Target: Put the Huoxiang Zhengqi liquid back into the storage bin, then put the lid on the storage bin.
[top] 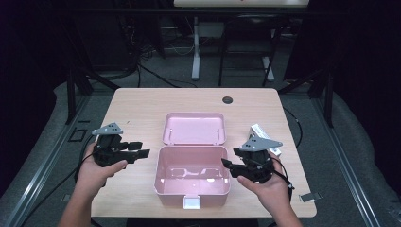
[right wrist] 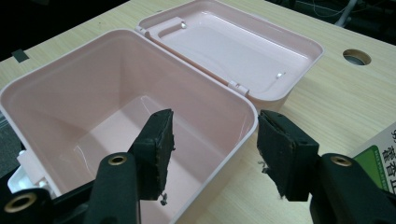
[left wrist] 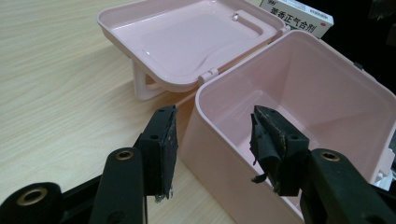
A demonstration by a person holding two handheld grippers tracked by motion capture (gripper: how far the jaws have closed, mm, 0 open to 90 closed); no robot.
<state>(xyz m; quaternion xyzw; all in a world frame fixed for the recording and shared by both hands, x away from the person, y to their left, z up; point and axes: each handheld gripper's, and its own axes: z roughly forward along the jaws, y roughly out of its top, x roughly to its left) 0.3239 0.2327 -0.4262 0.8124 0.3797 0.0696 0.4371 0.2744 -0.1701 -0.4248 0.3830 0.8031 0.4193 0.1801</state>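
Both grippers, left (top: pixel 142 153) and right (top: pixel 228 164), gape empty beside pink box (top: pixel 192 189); medicine carton (top: pixel 265 137) behind right.

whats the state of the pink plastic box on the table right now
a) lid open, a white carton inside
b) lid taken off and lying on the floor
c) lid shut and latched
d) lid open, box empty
d: the pink plastic box has its hinged lid folded back flat on the table, and its inside is bare in the high view and both gripper views.
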